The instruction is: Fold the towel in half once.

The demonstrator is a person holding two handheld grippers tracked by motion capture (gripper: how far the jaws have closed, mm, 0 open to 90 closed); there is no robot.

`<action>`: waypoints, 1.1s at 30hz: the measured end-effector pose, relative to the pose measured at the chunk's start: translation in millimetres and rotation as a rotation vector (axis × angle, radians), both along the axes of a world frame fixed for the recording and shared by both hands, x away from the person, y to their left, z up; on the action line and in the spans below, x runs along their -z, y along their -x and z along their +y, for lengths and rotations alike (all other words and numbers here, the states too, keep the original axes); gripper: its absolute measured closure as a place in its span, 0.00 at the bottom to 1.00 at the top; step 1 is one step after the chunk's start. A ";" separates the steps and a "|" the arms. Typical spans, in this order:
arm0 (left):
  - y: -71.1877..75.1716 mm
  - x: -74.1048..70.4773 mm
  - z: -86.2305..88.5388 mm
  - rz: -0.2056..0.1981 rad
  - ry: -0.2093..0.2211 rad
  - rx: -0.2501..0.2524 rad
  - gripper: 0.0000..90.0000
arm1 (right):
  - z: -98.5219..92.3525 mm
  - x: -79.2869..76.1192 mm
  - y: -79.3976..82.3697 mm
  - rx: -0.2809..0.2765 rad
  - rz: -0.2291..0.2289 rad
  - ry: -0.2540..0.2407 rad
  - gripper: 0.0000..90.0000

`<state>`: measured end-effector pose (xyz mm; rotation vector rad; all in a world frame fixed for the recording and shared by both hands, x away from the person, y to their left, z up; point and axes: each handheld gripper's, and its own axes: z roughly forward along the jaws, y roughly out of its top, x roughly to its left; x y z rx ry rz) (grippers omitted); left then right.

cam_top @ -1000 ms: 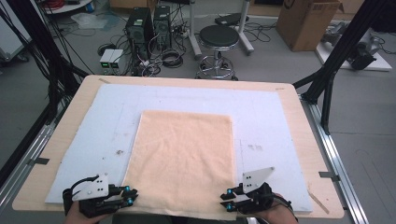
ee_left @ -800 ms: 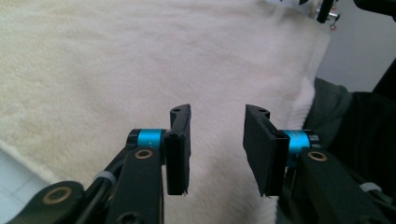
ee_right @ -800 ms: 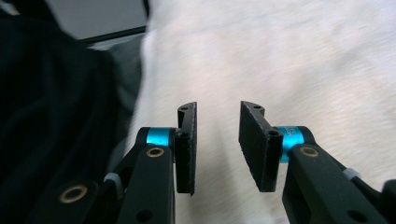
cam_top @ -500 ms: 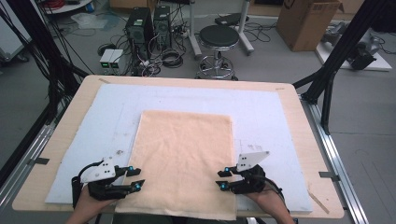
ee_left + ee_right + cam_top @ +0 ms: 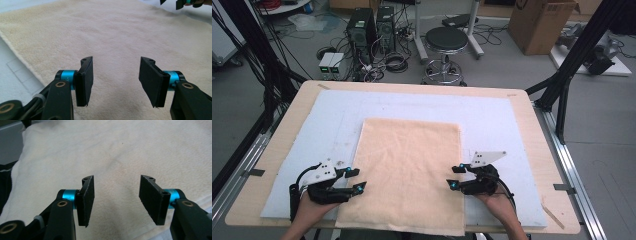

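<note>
Left gripper (image 5: 357, 179) sits at the towel's left edge near the front-left part of the table, jaws spread and pointing inward across the cloth; they have just been opening, with nothing between the pads. In the left gripper view its gap (image 5: 115, 82) frames bare cloth, pads clear of the pile as far as I can tell. Right gripper (image 5: 455, 176) mirrors it at the towel's right edge, jaws also spread, also just been opening, nothing pinched; the right gripper view shows its gap (image 5: 116, 201) over plain cloth too. Each gripper carries a grey three-cornered plate on top, and a hand (image 5: 314, 210) comes in from the front edge behind the left one. The towel (image 5: 407, 170), peach-coloured, lies flat and unfolded on the pale blue mat (image 5: 492, 115), roughly centred left to right, its near edge hanging just past the mat's front edge toward the table's front edge, its far edge well short of the mat's back edge. The mat covers most of the wooden table (image 5: 522, 100), leaving a bare wood border on all sides. Both grippers are well apart, with the towel's full width between them.
</note>
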<state>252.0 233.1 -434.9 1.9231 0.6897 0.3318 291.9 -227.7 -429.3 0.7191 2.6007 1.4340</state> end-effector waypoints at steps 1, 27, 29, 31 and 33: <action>-1.5 -0.2 -0.1 0.001 -0.006 -0.002 0.49 | 0.7 -0.2 -1.5 0.006 0.001 0.003 0.48; -44.1 -24.6 -3.0 0.014 0.005 -0.078 0.45 | 12.3 -22.7 -42.3 0.058 -0.035 0.011 0.36; -47.2 -27.5 -3.0 0.015 0.017 -0.081 0.45 | 13.5 -23.7 -44.2 0.057 -0.032 0.013 0.36; -50.0 -28.8 -2.4 0.017 0.022 -0.082 0.45 | 14.4 -24.4 -46.3 0.052 -0.037 0.014 0.36; -53.1 -30.4 -2.4 0.021 0.005 -0.082 0.45 | 15.0 -25.6 -48.6 0.055 -0.034 0.015 0.36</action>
